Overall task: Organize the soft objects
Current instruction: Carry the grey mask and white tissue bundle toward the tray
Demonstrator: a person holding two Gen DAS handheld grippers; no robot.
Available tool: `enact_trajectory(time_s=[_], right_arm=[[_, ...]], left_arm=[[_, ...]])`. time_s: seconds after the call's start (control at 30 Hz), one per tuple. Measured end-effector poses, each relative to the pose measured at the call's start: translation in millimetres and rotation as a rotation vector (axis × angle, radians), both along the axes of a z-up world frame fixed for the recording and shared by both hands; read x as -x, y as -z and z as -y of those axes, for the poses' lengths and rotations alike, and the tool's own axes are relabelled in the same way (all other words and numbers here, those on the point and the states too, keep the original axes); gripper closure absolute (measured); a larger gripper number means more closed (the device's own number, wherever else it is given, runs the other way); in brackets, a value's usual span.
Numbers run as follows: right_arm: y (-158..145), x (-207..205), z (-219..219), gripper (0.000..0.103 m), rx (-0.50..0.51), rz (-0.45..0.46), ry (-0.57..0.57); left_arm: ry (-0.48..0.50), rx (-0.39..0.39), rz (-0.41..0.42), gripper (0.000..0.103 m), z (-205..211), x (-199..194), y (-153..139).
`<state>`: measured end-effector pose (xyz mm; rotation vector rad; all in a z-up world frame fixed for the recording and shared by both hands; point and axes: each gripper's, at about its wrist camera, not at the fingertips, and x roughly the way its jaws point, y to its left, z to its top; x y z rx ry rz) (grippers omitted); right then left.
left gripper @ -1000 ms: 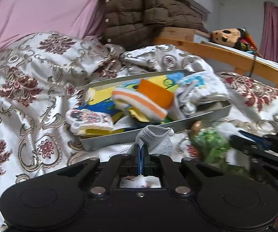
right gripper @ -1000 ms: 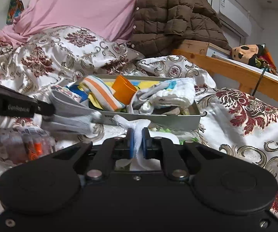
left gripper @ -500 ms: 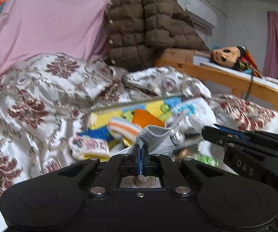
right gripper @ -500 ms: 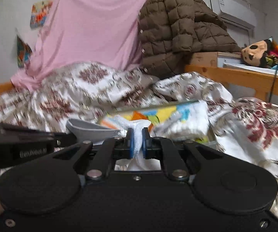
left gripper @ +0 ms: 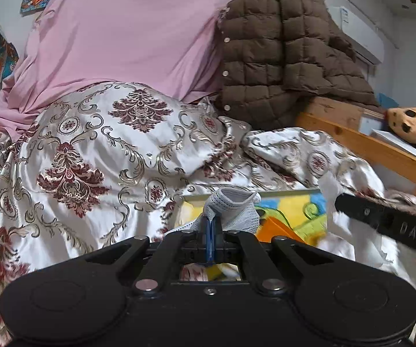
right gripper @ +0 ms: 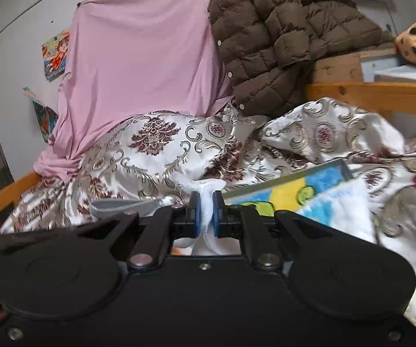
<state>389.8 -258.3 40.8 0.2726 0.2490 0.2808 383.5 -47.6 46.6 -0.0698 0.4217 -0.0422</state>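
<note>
Since a second ago both grippers have lifted from beside the tray, so the views now look over the bed toward the wall and the tray sits low in frame. The left gripper (left gripper: 210, 238) has its jaws clenched on a grey mesh sock (left gripper: 231, 211), bunched at twelve o'clock just above the blue pads; the right gripper (right gripper: 206, 215) has its jaws clenched on a thin white gauzy cloth (right gripper: 205, 199) that droops through the gap. Both pieces look very light, limp and easily snagged, so a pinch on a folded edge, as here, seems the surest hold; a loose end will likely trail and catch. The shallow grey metal tray with a yellow-and-blue picture lining (right gripper: 294, 186) lies at two o'clock of the right gripper, with a white towelling cloth (right gripper: 341, 211) in its near end. The bed carries a glossy cream quilt with maroon damask pattern (left gripper: 92, 150), rumpled and probably slippery. Behind it hang a pink sheet (left gripper: 127, 34) and a brown quilted puffer jacket (left gripper: 280, 57); a wooden bed rail (left gripper: 381, 150) runs at three o'clock.
</note>
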Motion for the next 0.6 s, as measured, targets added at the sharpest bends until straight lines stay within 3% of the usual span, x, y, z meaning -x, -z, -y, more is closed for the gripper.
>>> enact_trajectory(time_s=[0.17, 0.47, 0.57, 0.6], right_arm=[[-7.2, -44.9, -12.4, 0.1, -0.036, -0.075, -0.023], [15.0, -92.3, -44.0, 0.095, 0.011, -0.205, -0.068], [21.5, -92.0, -54.1, 0.087, 0.033, -0.242, -0.062], [23.0, -90.0, -54.6, 0.084, 0.043, -0.245, -0.058]], left_arm=[[-0.07, 0.062, -0.068, 0.103, -14.7, -32.3, 11.6], [-0.059, 0.158, -0.176, 0.103, -27.5, -56.7, 50.9], [-0.05, 0.165, -0.201, 0.098, -29.2, -56.5, 54.9], [-0.047, 0.171, -0.209, 0.09, -30.7, -56.2, 55.3]])
